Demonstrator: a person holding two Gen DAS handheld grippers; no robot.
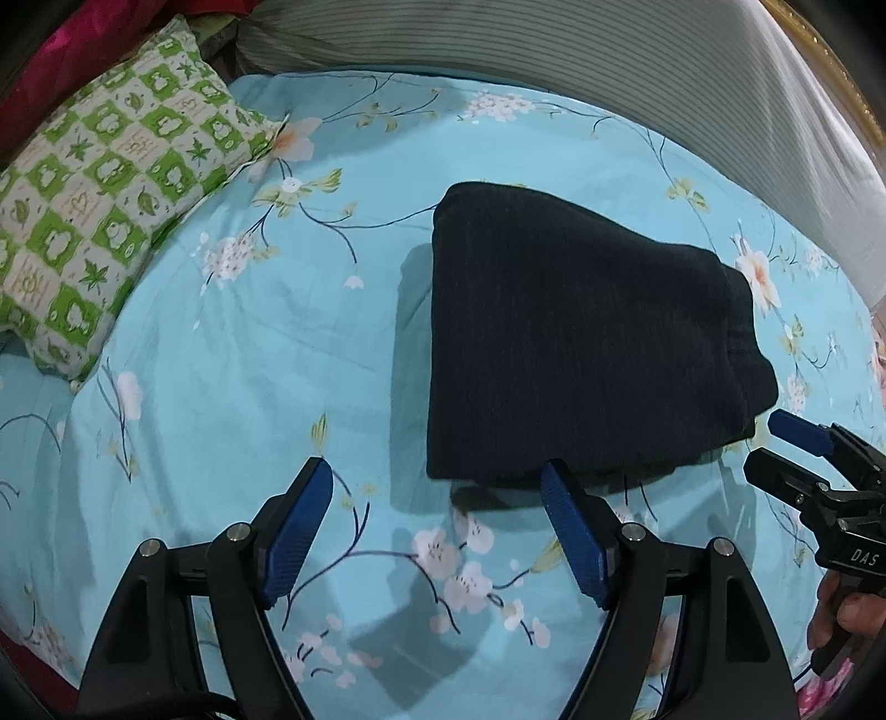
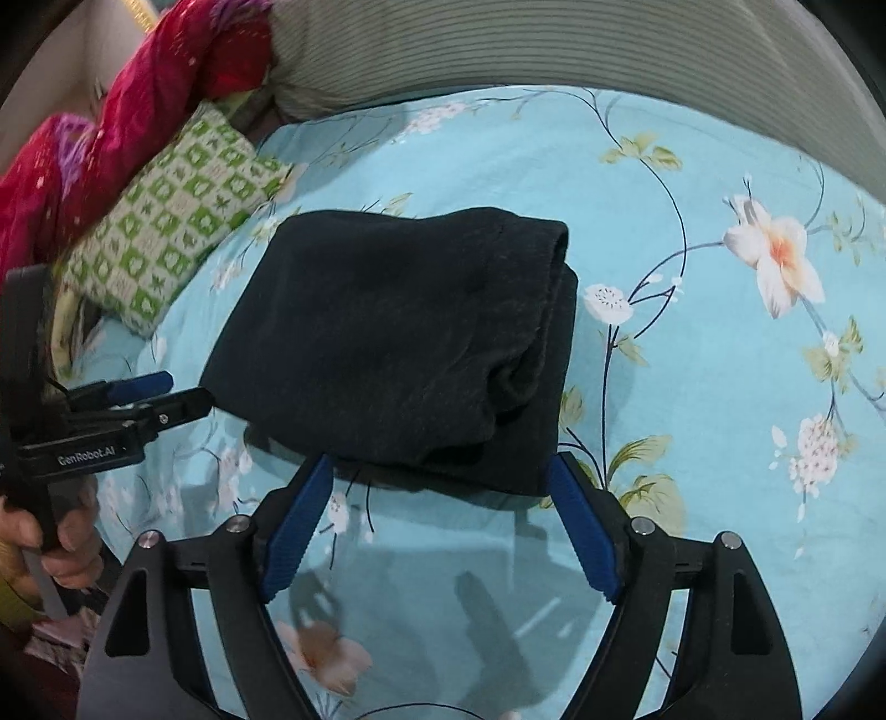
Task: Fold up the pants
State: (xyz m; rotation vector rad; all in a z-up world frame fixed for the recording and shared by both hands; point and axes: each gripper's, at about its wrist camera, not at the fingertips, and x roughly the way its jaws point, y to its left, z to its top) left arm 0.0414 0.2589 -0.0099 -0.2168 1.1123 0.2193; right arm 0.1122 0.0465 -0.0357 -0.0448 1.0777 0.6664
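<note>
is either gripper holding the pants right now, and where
Nothing is held. The left gripper and right gripper are both open and empty, just short of the near edge of the folded pants, which lie on the bed.

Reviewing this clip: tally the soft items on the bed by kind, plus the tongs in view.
Folded dark pants: 1
Green checked pillow: 1
Red quilt: 1
Grey striped bolster: 1
Tongs, left tongs and right tongs: 2
Total: 6
</note>
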